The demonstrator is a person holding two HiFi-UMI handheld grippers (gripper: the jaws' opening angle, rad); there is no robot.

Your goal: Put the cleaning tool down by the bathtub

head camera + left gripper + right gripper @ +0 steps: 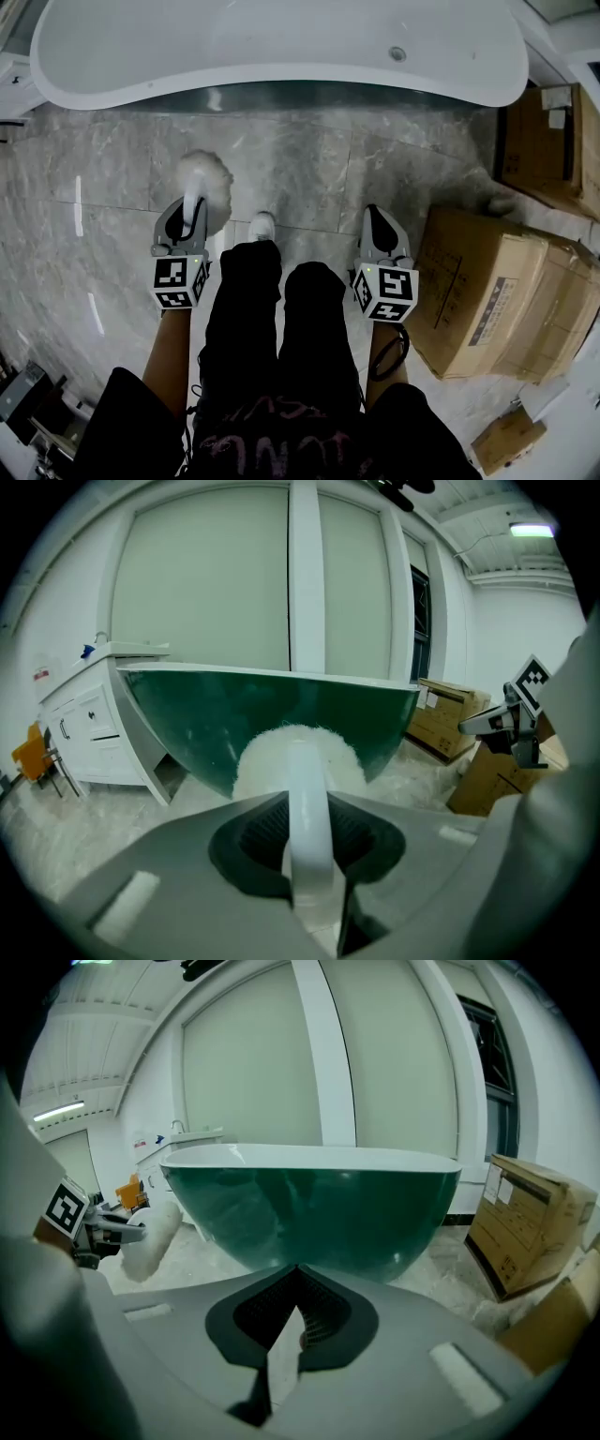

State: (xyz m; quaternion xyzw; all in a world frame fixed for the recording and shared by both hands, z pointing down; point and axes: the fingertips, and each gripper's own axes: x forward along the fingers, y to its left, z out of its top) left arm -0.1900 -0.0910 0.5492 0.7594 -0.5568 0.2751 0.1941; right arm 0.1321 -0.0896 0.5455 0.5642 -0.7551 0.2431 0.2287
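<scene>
My left gripper (190, 214) pinches the duster (214, 183) by its white handle, fluffy head toward the tub (281, 56); my right gripper (379, 223) is pressed together, holding nothing

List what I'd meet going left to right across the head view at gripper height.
In order: left gripper, shut on the brush → shoe → right gripper → box.
</scene>
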